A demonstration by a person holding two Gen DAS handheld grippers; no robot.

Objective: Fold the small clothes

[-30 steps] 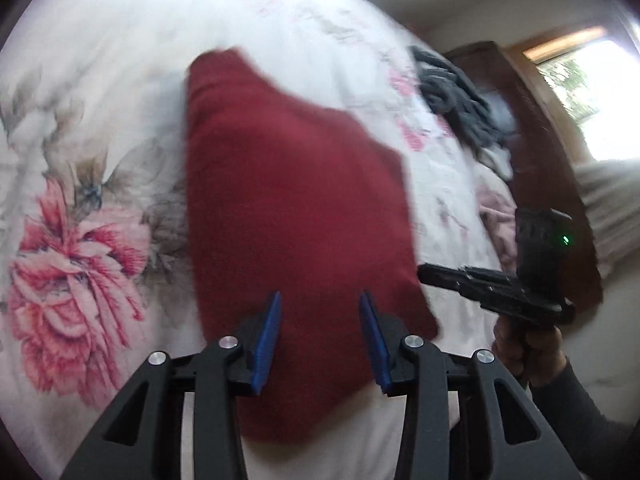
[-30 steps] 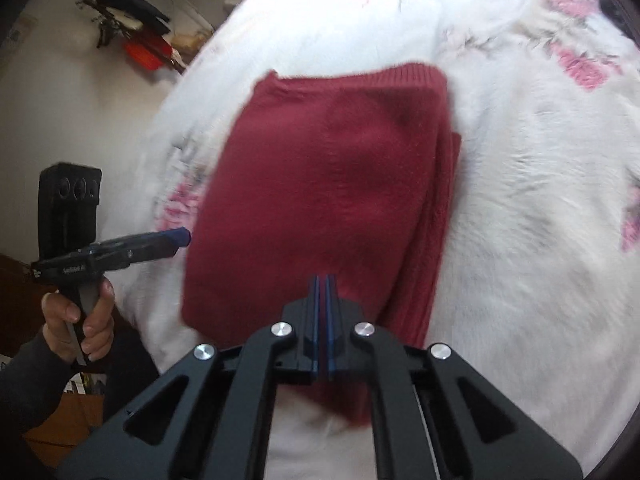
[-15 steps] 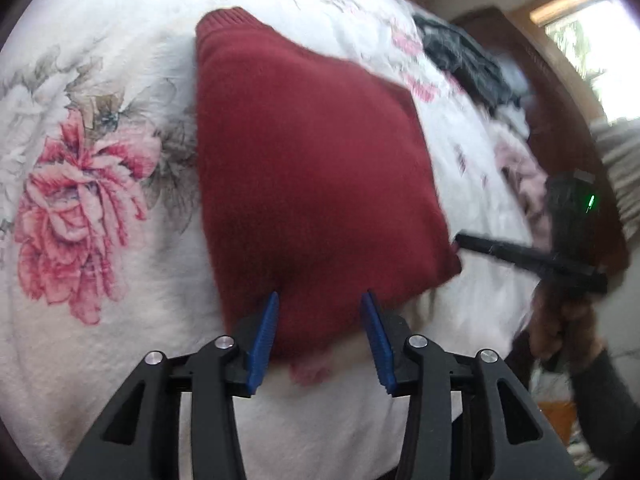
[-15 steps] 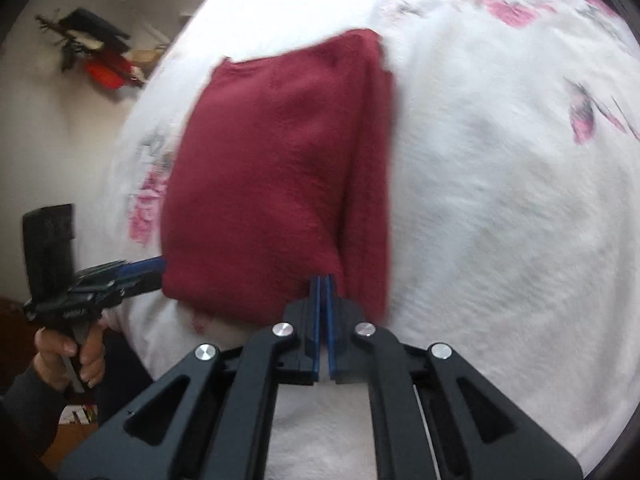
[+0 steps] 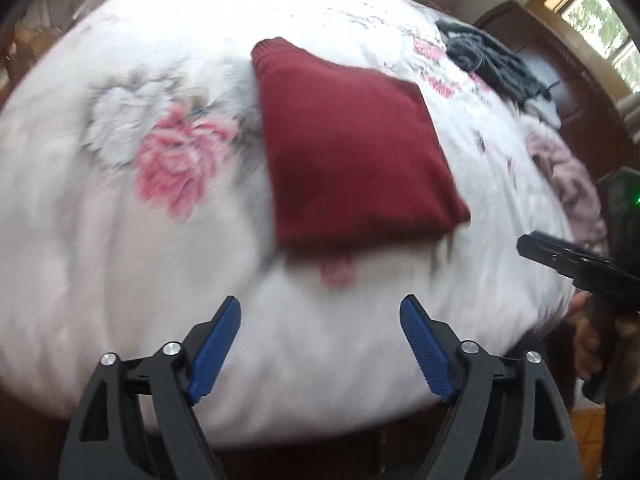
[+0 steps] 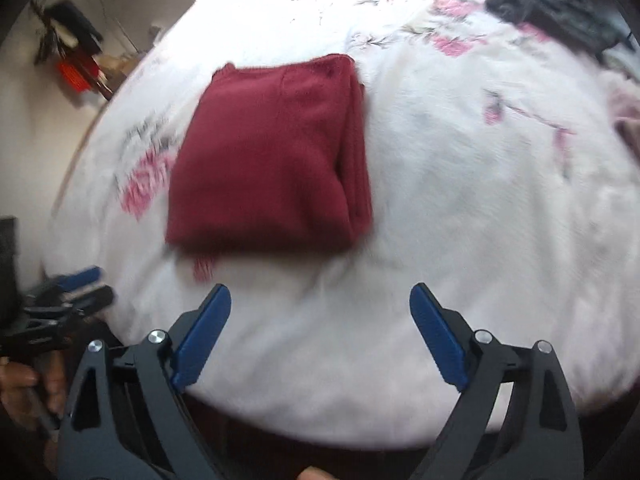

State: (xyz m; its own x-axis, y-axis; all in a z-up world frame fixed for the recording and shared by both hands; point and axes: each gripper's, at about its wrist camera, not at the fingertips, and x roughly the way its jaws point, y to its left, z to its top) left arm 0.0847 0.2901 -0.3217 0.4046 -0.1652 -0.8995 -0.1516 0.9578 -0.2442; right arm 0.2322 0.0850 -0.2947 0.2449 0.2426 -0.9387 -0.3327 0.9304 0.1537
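Left gripper [image 5: 320, 308]: jaws wide apart, nothing between them, blue pads [image 5: 216, 344] over bare bedspread near the bed's close edge. Right gripper [image 6: 320, 296]: jaws also wide apart and empty, blue pads [image 6: 438, 340] over the same white cover.

Folded red sweater [image 5: 352, 152] lies flat on the floral bedspread [image 5: 120, 240], at 12 o'clock from the left jaws, apart from them, touching neither finger. From the right wrist view the red sweater [image 6: 272, 152] sits at 11 o'clock from the jaws, stacked folded layers showing along its right edge. A small reddish bit pokes out under its near edge, too blurred to tell what.

Right gripper body enters the left view at 3 o'clock, held by a hand [image 5: 592, 344]. Left gripper shows in the right view at 9 o'clock, blurred.

Dark grey clothes [image 6: 552, 4] piled at 1 o'clock on the far bed corner; a pinkish garment [image 5: 568, 176] at 2 o'clock near the bed's edge. Dark wooden furniture [image 5: 560, 72] behind the bed. Both views motion-blurred.
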